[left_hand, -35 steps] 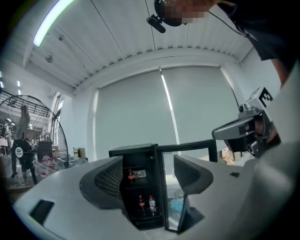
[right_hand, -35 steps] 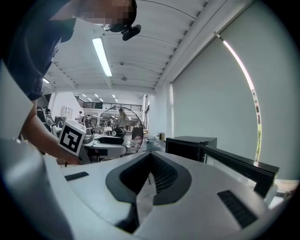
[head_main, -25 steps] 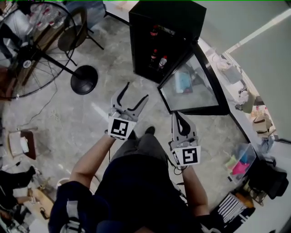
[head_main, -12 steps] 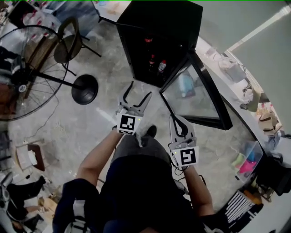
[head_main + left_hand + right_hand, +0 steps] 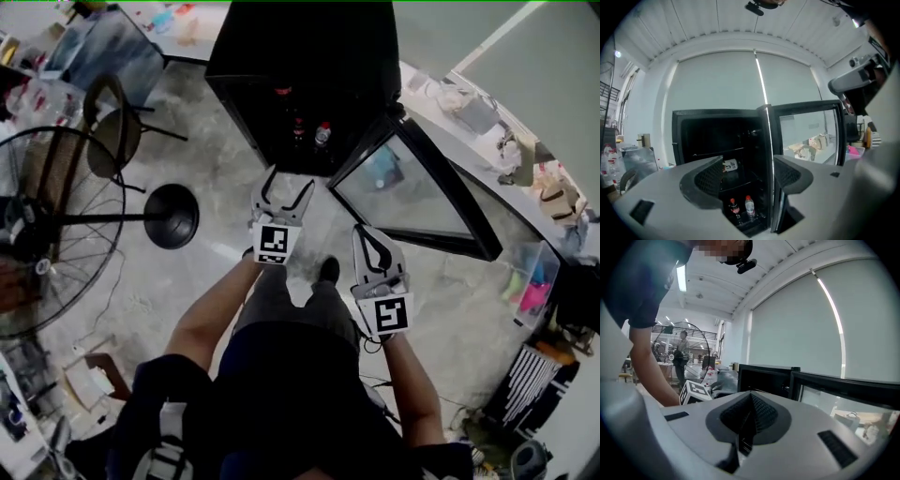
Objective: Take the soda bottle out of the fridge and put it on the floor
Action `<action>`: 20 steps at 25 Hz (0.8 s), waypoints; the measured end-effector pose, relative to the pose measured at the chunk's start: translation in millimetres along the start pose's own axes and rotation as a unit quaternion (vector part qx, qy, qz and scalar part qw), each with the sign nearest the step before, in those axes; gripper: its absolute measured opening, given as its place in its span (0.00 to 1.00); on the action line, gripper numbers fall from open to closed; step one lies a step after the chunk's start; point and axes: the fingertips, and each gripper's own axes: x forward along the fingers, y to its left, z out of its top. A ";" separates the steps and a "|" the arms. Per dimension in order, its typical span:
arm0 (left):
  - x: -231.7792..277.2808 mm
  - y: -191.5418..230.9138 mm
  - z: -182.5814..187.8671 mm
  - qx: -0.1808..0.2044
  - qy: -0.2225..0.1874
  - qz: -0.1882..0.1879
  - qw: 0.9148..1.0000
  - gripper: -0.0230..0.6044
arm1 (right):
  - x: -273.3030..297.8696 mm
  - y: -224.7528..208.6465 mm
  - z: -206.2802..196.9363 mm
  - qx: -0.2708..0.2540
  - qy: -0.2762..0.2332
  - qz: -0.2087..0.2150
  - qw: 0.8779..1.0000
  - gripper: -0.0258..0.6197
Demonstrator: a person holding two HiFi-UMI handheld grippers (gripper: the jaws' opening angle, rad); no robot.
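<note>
The black fridge (image 5: pixel 309 56) stands with its glass door (image 5: pixel 412 192) swung out to the right. On its bottom shelf a dark soda bottle (image 5: pixel 298 127) with a red cap stands next to a clear red-capped bottle (image 5: pixel 322 135); both bottles (image 5: pixel 734 209) (image 5: pixel 749 206) show between the jaws in the left gripper view. My left gripper (image 5: pixel 289 180) (image 5: pixel 747 161) is open and empty, a short way in front of the fridge opening. My right gripper (image 5: pixel 367 234) (image 5: pixel 751 395) is shut on nothing, lower right, near the door's edge.
A labelled can or bottle (image 5: pixel 730 165) lies on an upper fridge shelf. A large floor fan (image 5: pixel 47 234) with a round base (image 5: pixel 172 216) stands at left, a chair (image 5: pixel 117 122) behind it. A cluttered counter (image 5: pixel 525 178) and plastic bins (image 5: pixel 534 286) run along the right.
The person has come closer to the fridge. The open left gripper has moved forward towards the opening; the shut right gripper has followed beside the door.
</note>
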 end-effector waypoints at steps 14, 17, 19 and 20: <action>95.7 3.6 -132.6 0.006 0.039 -0.025 0.999 0.56 | 33.3 -20.8 -72.5 0.018 0.001 -0.060 0.998 0.07; 121.1 7.5 -173.4 -0.002 0.047 -0.004 0.999 0.56 | 41.0 -22.7 -101.7 0.024 0.009 -0.048 0.999 0.07; 139.2 9.4 -201.6 -0.008 0.051 0.010 0.999 0.56 | 45.9 -26.8 -120.0 0.018 0.008 -0.040 0.999 0.07; 148.9 10.5 -215.6 -0.008 0.052 0.015 0.999 0.56 | 49.3 -28.9 -129.2 0.016 0.007 -0.037 0.999 0.07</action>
